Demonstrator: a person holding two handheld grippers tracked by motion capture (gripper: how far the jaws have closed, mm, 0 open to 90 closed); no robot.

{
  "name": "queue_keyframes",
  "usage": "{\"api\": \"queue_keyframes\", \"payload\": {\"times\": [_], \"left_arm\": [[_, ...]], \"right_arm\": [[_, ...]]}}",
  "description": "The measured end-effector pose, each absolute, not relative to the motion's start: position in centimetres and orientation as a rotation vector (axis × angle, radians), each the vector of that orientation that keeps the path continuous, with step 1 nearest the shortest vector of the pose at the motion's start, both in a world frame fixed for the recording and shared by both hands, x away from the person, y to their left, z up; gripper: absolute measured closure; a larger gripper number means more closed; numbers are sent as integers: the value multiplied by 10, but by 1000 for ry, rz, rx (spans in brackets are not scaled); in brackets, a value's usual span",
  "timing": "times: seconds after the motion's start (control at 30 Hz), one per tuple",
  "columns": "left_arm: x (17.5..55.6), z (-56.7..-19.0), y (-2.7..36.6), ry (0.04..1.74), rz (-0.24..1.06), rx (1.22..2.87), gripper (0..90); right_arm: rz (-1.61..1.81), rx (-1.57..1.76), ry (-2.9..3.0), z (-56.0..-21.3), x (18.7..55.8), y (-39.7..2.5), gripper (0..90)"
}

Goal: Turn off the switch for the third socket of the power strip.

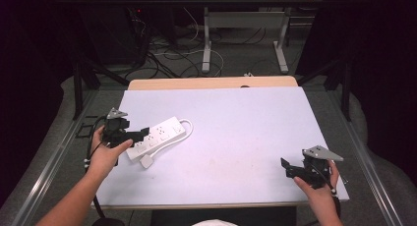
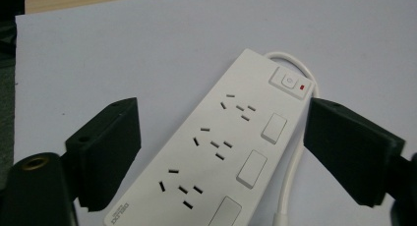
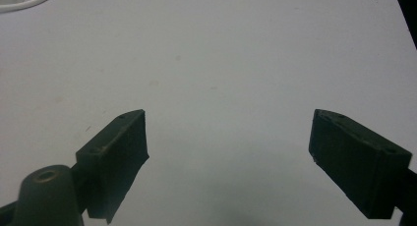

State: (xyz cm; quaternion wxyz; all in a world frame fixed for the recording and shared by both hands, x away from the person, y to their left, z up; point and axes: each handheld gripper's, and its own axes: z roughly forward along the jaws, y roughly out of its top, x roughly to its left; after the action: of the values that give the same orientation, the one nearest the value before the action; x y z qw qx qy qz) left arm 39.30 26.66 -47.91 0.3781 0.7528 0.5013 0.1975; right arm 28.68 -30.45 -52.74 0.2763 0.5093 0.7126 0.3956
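Left gripper view: glossy white plastic power strip (image 2: 216, 147) lies between spread jaws of left gripper (image 2: 221, 152) — untouched. Right gripper (image 3: 228, 162) hovers well apart, jaws wide, over matte white table (image 3: 221, 64).

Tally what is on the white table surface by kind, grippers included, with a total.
White plastic power strip with its white cable and plug: 1
Black two-jaw grippers, left gripper and right gripper, both open: 2
Total: 3
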Motion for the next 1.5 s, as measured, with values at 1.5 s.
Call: {"api": "queue_keyframes", "payload": {"times": [1.5], "left_arm": [[363,-467,235,1121,451,1883,7]], "right_arm": [[1100,1329,1969,-526,292,-296,0]]}}
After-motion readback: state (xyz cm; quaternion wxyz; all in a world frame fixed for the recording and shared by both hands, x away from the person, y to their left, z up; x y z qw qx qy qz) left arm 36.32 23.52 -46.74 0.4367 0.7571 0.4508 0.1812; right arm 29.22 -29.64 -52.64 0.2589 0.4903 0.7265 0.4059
